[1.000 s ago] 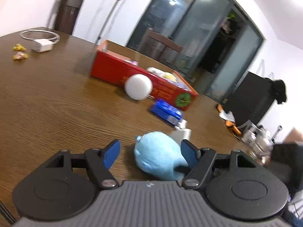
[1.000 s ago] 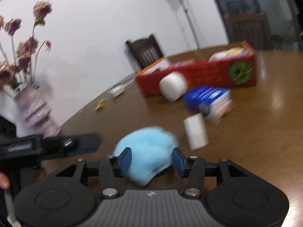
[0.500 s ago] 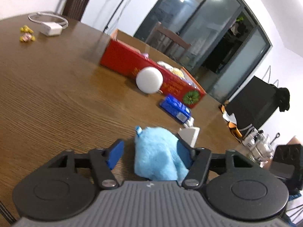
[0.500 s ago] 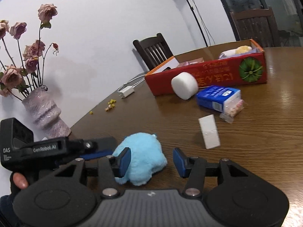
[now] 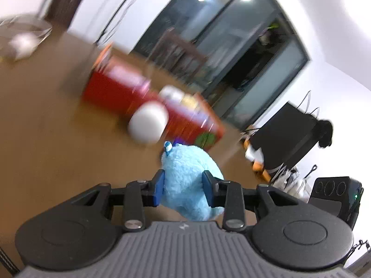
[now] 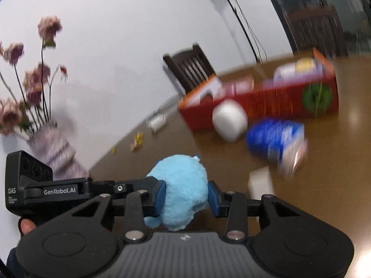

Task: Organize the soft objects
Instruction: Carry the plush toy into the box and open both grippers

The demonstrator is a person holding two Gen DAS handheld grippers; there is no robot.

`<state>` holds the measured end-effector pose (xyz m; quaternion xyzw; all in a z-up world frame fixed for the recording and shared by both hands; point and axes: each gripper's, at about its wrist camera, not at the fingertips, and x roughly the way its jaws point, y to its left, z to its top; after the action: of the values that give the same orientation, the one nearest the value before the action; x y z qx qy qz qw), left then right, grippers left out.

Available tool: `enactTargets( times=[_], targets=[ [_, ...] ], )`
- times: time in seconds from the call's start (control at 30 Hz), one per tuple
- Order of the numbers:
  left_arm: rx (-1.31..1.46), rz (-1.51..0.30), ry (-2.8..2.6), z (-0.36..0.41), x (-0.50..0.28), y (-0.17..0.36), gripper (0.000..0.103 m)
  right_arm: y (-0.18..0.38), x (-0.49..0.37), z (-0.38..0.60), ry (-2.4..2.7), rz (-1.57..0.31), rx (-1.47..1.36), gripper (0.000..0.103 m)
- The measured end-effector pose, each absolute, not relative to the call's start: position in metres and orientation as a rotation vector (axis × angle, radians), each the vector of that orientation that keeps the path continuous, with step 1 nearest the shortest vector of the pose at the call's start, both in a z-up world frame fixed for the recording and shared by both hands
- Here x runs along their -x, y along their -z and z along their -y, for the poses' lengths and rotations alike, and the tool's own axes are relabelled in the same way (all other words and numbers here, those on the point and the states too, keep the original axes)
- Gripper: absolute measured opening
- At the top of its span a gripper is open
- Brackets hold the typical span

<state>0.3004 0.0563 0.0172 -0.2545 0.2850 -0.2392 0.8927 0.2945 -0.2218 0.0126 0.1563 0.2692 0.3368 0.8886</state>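
A fluffy light-blue plush toy [image 5: 187,162] hangs above the brown table [image 5: 46,150], held from two sides. My left gripper [image 5: 183,190] is closing, and its blue pads press into the plush's flanks. In the right wrist view the same plush [image 6: 183,173] sits between the pads of my right gripper [image 6: 186,197], which is also closing and touches it on both sides. Further back stands an open red box [image 5: 109,92] with several soft items inside. A white foam ball [image 5: 148,125] lies in front of it.
A blue packet [image 6: 273,139] and a small white box [image 6: 259,183] lie on the table right of the plush. A vase of pink flowers [image 6: 55,153] stands at the left edge. A dark chair [image 6: 187,69] stands behind the table, with a white charger [image 6: 157,121] nearby.
Both pairs of jaws have narrowed onto the blue plush, which has come up off the table. Both views have swung and blurred, and the red box looks closer.
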Motion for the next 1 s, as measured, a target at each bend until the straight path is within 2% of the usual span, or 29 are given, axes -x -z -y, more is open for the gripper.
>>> enactTargets(
  times=[0.1, 0.23, 0.37, 0.5, 0.53, 0.6, 0.73, 0.77, 1.0],
  targets=[
    [0.485, -0.550, 0.534, -0.048, -0.369, -0.053, 0.034, -0.049, -0.345, 0.230, -0.680, -0.493, -0.281, 0.038],
    [0.474, -0.597, 0.521, -0.036, -0.487, -0.078, 0.034, -0.080, -0.448, 0.236, -0.617, -0.491, -0.291, 0.037],
    [0.410, -0.679, 0.442, -0.020, -0.584, -0.070, 0.033, -0.075, -0.550, 0.229, -0.543, -0.588, -0.295, 0.037],
    [0.366, -0.807, 0.378, -0.013, -0.647, -0.042, 0.030, -0.048, -0.620, 0.215, -0.490, -0.705, -0.272, 0.037],
    [0.344, -0.835, 0.366, -0.010, -0.658, -0.035, 0.030, -0.039, -0.633, 0.211, -0.479, -0.740, -0.272, 0.037],
    [0.263, -0.861, 0.360, -0.003, -0.669, -0.024, 0.022, -0.025, -0.649, 0.206, -0.469, -0.799, -0.257, 0.035],
    [0.202, -0.862, 0.378, 0.000, -0.673, -0.014, 0.018, -0.017, -0.655, 0.197, -0.473, -0.818, -0.172, 0.033],
    [0.182, -0.884, 0.379, 0.002, -0.674, -0.012, 0.015, -0.014, -0.653, 0.192, -0.475, -0.822, -0.147, 0.032],
    [0.156, -0.847, 0.328, 0.001, -0.669, -0.016, 0.015, 0.000, -0.668, 0.193, -0.523, -0.899, -0.182, 0.031]
  ],
)
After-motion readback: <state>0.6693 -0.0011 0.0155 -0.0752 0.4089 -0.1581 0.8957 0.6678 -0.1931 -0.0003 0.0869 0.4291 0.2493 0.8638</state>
